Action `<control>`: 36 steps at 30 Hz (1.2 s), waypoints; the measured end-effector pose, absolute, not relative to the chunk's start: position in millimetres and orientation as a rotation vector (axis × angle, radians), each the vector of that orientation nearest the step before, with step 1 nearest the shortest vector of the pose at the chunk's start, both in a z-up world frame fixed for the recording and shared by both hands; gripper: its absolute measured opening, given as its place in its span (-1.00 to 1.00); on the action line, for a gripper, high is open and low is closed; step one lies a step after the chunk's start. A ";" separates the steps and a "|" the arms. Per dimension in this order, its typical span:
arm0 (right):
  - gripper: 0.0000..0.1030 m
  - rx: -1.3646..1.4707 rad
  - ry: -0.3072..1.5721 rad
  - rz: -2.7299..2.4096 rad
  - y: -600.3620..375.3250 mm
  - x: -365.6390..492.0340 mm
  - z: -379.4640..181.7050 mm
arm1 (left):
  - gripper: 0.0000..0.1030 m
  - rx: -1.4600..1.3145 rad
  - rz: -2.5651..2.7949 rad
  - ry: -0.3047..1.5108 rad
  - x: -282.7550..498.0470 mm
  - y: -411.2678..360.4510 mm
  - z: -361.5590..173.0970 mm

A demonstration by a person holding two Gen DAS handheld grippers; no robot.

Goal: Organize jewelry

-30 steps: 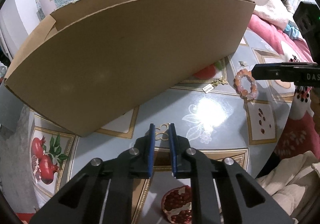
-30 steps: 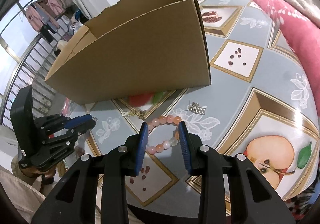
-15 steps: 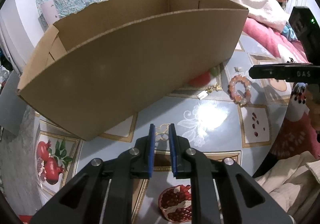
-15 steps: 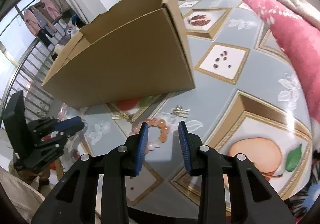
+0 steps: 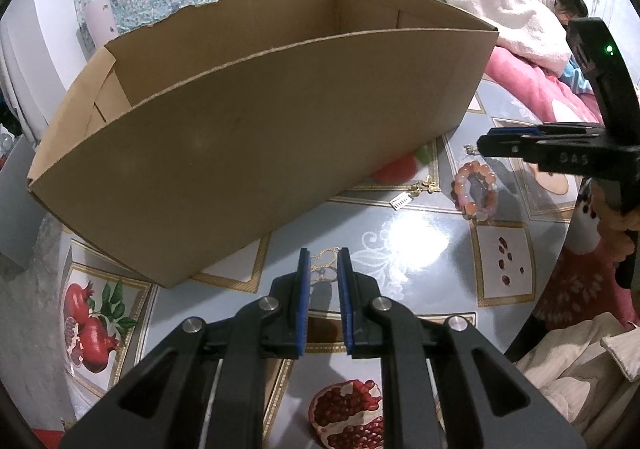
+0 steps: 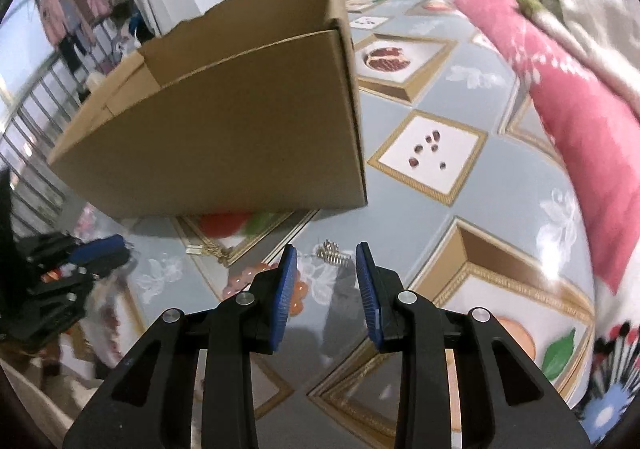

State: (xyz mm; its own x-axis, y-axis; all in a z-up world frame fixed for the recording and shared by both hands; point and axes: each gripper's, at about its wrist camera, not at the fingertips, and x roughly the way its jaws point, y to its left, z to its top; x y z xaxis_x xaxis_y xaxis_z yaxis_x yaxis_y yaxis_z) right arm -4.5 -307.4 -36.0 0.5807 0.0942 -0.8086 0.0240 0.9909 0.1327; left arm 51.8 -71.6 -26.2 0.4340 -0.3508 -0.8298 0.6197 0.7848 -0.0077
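**Right gripper lines up on the small silver piece beside the bracelet**

The step in hand looks like a pick from the loose jewelry on the glossy table (image 6: 516, 153) printed with fruit. The right gripper (image 6: 326, 253) hangs low in the right wrist view, pads apart with nothing between them; its jaws have just been closing a little. Just above its tips lies a small silver ridged clip-like piece (image 6: 331, 252), flat on the table. To take it well, the gripper should probably centre over it, come down until the pads nearly touch the table, and close slowly so the thin metal does not skid away on the shiny surface.

The pink and orange bead bracelet (image 5: 475, 189) lies in a closed ring at centre right of the left wrist view, just beside a small gold charm with a white tag (image 5: 416, 193), both near the lower right corner of the open brown cardboard box (image 5: 256, 153), which looks like the place to put them.

The left gripper (image 5: 324, 267) holds its pads close together, a thin gold ornamental piece (image 5: 322, 261) showing at their tips; whether it is pinched I cannot tell
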 end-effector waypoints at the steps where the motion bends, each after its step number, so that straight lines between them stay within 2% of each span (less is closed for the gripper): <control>1: -0.48 0.117 0.954 0.035 -306.0 -3.7 -37.0 | -0.76 0.319 -0.619 0.944 52.1 -72.1 -26.4; 9: -0.61 0.042 0.968 0.038 -302.9 2.7 -42.8 | -0.76 0.308 -0.631 0.948 56.1 -72.7 -28.4; 13: -0.72 -0.002 0.980 0.049 -298.8 5.7 -44.9 | -0.76 0.303 -0.636 0.950 57.7 -72.5 -29.5; 15: -0.85 -0.017 0.986 0.047 -298.3 7.1 -45.1 | -0.76 0.301 -0.636 0.949 57.8 -71.8 -29.5; 22: -1.00 0.020 0.967 0.047 -303.3 3.9 -41.8 | -0.76 0.298 -0.640 0.938 57.3 -69.1 -28.0; 29: -1.00 0.084 0.943 0.051 -320.5 -6.4 -36.4 | -0.76 0.298 -0.641 0.917 52.4 -64.2 -21.2; 36: -1.00 0.133 0.864 0.059 -323.6 -25.6 -3.9 | -0.76 0.281 -0.639 0.868 44.5 -56.1 -1.5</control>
State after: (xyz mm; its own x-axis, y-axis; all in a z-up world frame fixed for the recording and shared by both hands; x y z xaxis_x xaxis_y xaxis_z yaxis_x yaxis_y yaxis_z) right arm -25.6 -323.6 -3.9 0.6484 0.1055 -0.7539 0.0023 0.9901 0.1404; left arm 44.5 -56.1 -1.5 0.4767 -0.4051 -0.7801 0.6249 0.7803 -0.0234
